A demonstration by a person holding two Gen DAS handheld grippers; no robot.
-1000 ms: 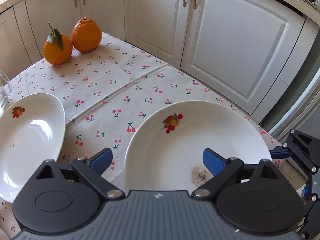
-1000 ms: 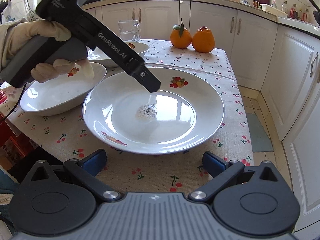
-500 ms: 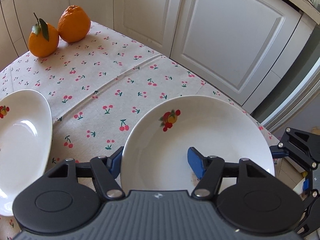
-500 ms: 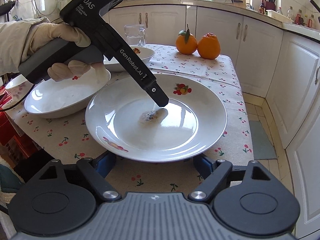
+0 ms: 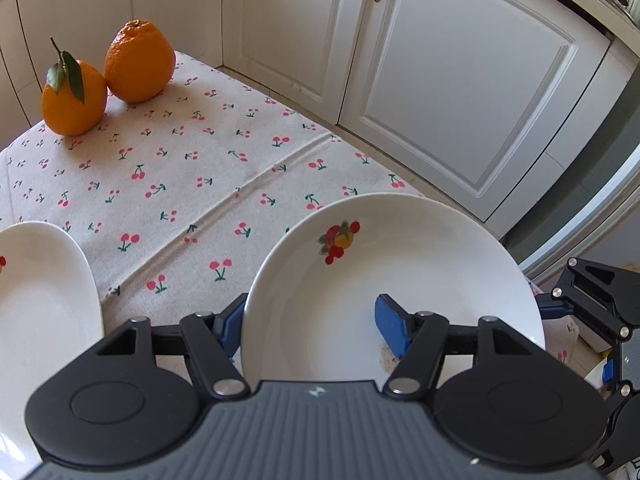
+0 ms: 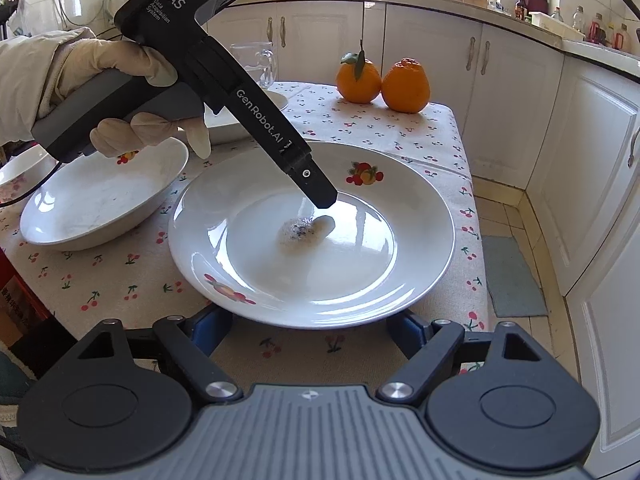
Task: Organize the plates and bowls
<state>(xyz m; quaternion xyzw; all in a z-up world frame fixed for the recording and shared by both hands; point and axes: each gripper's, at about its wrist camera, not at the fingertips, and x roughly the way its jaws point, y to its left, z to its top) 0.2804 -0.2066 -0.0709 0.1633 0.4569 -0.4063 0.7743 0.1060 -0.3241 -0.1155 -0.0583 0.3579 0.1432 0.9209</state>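
White plate (image 5: pixel 400 292), near the table edge, sits astride the left gripper (image 5: pixel 316 326): one finger inside, one under its rim, not visibly clamped. From the right gripper's (image 6: pixel 308 332) camera, its open fingers flank the plate's near rim; squeezing squarely should prevent slipping.

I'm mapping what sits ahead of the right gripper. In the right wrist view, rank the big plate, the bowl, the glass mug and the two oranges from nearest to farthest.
From the right gripper:
1. Big plate, straight ahead, its near rim over the fingers.
2. Bowl, ahead on the left.
3. Two oranges, far end, right of centre, and the glass mug, far end, left of centre: too close to call.
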